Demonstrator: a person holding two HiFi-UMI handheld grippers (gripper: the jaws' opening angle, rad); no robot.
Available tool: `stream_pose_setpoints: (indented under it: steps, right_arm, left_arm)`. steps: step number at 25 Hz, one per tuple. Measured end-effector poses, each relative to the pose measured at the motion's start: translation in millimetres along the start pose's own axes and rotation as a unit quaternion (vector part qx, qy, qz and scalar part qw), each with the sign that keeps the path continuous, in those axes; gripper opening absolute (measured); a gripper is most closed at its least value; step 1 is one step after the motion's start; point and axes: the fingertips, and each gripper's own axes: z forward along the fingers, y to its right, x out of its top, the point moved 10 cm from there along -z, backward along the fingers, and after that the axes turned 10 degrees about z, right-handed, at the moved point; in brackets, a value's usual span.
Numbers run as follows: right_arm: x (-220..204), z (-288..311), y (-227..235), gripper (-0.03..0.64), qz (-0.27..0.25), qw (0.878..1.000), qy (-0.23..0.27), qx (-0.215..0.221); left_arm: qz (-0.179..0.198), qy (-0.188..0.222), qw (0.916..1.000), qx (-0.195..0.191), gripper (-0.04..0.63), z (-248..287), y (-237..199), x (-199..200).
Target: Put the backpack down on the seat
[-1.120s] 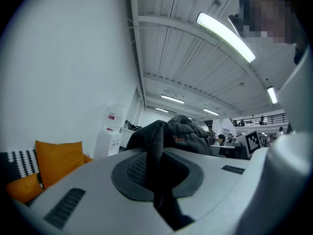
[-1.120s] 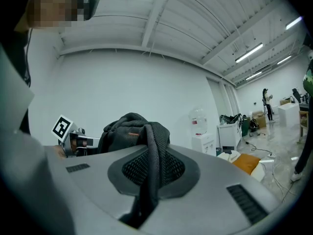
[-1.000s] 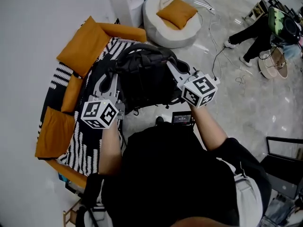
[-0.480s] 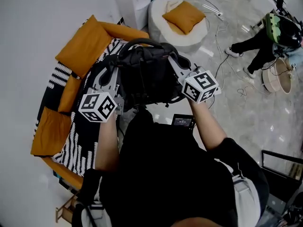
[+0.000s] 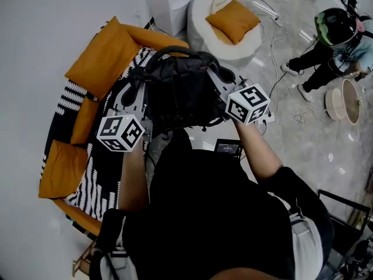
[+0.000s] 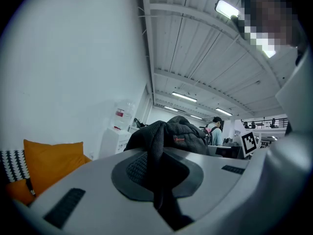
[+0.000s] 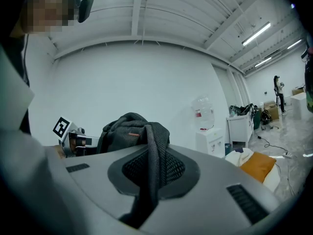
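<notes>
The black backpack (image 5: 178,92) hangs between my two grippers, above the front edge of the black-and-white patterned seat (image 5: 108,168) with its orange cushions (image 5: 102,54). My left gripper (image 5: 133,91) is shut on a mesh shoulder strap (image 6: 155,173) at the bag's left side. On the right side, my right gripper (image 5: 215,77) is shut on the other mesh strap (image 7: 152,170). The bag's bulk (image 6: 178,136) rises beyond the left jaws, and its bulk (image 7: 127,129) shows the same way past the right jaws. Its underside is hidden, so I cannot tell whether it touches the seat.
A white beanbag (image 5: 204,22) with an orange pillow sits beyond the seat, next to a white water dispenser (image 5: 170,2). Cables trail over the glossy floor at right, where a person (image 5: 332,39) crouches near a round basket (image 5: 342,101). A small screen device (image 5: 227,148) lies by my feet.
Both grippers have carried the backpack nearer to the sofa and a little lower. Both grips on the straps are unchanged.
</notes>
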Motion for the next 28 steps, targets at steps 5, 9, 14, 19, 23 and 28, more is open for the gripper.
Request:
stream_pose_setpoints:
  steps: [5,9,14,19,23,28]
  right_arm:
    - [16.2,66.2,23.1,0.044,0.005,1.000,-0.018,0.004]
    - [32.6,112.7,41.4,0.044,0.005,1.000,-0.024,0.010]
    - [44.5,168.4,61.2,0.044,0.005,0.999,-0.032,0.021]
    - [48.6,220.7,81.0,0.044,0.008,0.998,-0.044,0.039]
    - [43.8,262.3,97.0,0.044,0.025,0.996,-0.060,0.054]
    - [31.6,309.4,114.9,0.044,0.038,0.991,-0.090,0.087]
  left_arm:
    - [-0.011,-0.007,0.9999,0.011,0.031,39.8,-51.0,7.5]
    - [-0.009,-0.004,0.9998,0.016,0.031,70.1,-85.0,18.1]
    - [-0.007,-0.004,0.9997,0.025,0.031,99.7,-125.4,25.8]
    - [-0.011,-0.012,0.9991,0.040,0.031,122.5,-160.4,25.1]
    - [-0.023,-0.023,0.9976,0.061,0.032,135.7,-183.2,17.8]
    - [-0.039,-0.041,0.9930,0.103,0.032,146.6,-206.0,4.4]
